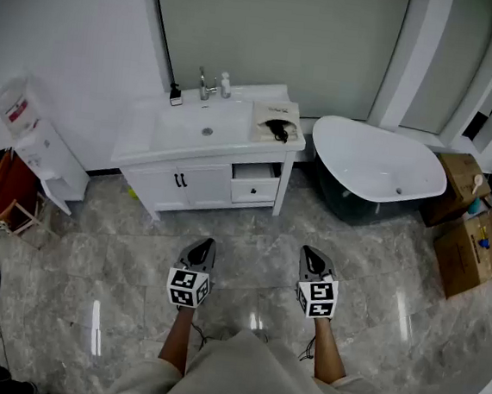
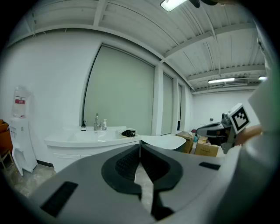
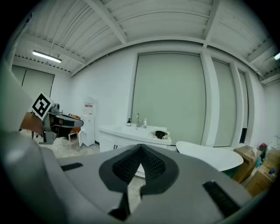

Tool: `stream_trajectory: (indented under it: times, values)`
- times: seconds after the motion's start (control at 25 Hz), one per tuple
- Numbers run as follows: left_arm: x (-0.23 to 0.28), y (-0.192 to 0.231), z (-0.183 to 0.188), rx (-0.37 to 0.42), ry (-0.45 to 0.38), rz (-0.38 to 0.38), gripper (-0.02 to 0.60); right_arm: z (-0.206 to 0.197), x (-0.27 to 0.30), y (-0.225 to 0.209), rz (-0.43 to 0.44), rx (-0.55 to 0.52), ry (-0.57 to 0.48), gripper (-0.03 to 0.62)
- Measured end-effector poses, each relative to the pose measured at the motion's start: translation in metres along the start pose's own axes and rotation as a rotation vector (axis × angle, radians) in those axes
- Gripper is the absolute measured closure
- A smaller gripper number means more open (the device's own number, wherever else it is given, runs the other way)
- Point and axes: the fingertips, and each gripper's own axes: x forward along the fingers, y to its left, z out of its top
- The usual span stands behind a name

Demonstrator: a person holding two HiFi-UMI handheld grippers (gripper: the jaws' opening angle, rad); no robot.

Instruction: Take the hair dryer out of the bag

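While bag [image 1: 268, 112] rests ahead, hand-held grippers [image 1: 205, 245] [image 1: 310, 253] distant

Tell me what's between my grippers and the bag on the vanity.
Head view: bare marble floor, then the front of the white vanity; the bag lies on its counter.

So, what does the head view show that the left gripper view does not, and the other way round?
Only the head view: the partly open drawer of the vanity and its black door handles. Only the left gripper view: the ceiling lamp, and the left gripper with jaws closed on nothing. Both: the sink, the bag beside it holding a dark thing, probably the hair dryer, and the bathtub.
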Motion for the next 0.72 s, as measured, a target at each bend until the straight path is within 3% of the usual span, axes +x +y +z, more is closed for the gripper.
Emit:
stream_trajectory:
  times: [0.32, 0.48, 0.56, 0.64, 0.72]
  values:
    - [-0.009, 0.001, -0.002, 0.02, 0.001, 0.025, 0.565, -0.005, -0.007, 0.001, -0.023, 0.005, -0.005, 0.594]
    - [-0.013, -0.002, -0.003, 0.007, -0.014, 0.027, 0.563, -0.002, -0.012, 0.006, 0.008, -0.007, -0.036, 0.589]
    - [-0.014, -0.005, -0.004, -0.003, -0.019, 0.023, 0.563, -0.002, -0.012, 0.01, 0.027, -0.009, -0.035, 0.517]
    - [-0.013, -0.009, -0.004, -0.01, -0.022, 0.014, 0.507, -0.003, -0.012, 0.014, 0.051, -0.008, -0.031, 0.437]
    - [-0.012, -0.016, -0.005, -0.018, -0.019, -0.007, 0.463, -0.004, -0.013, 0.017, 0.07, -0.008, -0.031, 0.433]
